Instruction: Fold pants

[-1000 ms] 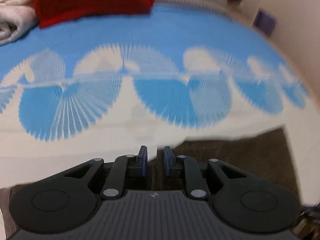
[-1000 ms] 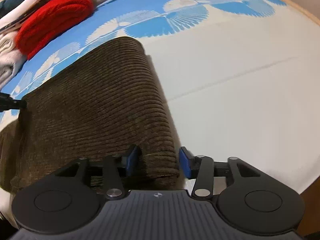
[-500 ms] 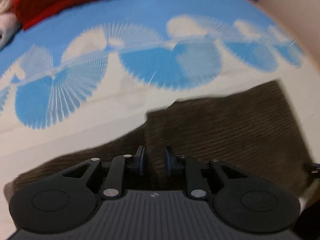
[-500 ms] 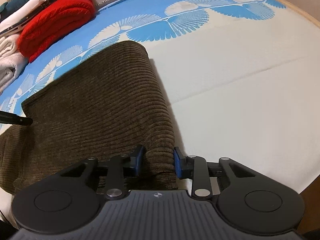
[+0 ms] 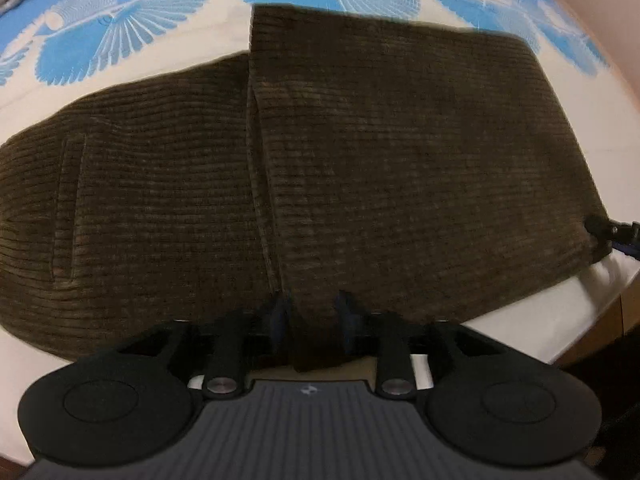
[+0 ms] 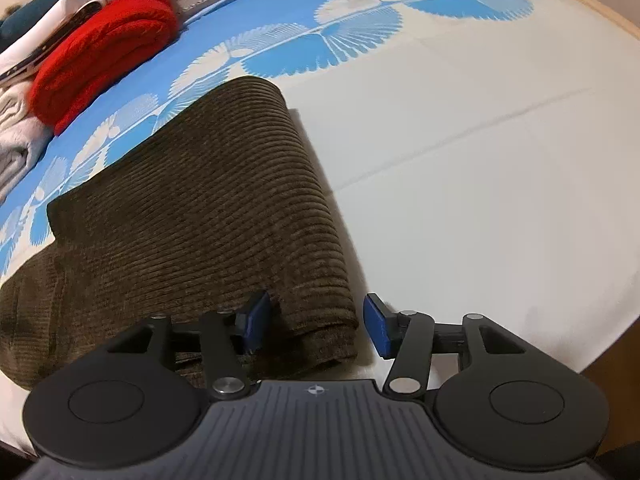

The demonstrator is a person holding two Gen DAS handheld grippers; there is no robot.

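Observation:
Dark brown corduroy pants [image 5: 360, 152] lie on the bed, one part folded over the other, with the fold's rounded edge at the right in the right wrist view [image 6: 240, 208]. My left gripper [image 5: 314, 316] is at the near edge of the pants with cloth between its narrowly parted fingers. My right gripper [image 6: 316, 324] is open, its blue pads [image 6: 376, 330] straddling the folded corner without pinching it. The right gripper also shows at the right edge of the left wrist view [image 5: 612, 232].
The bed sheet [image 6: 480, 180] is white with a blue fan pattern at the far side. A red folded garment [image 6: 104, 52] and a pile of white, grey and dark clothes [image 6: 24, 80] lie at the far left. The bed's wooden edge [image 6: 600, 12] runs at the right.
My left gripper has pulled back toward me over the pants, bringing the top layer across the lower part. My right gripper shut on the folded corner, then opened and let it go.

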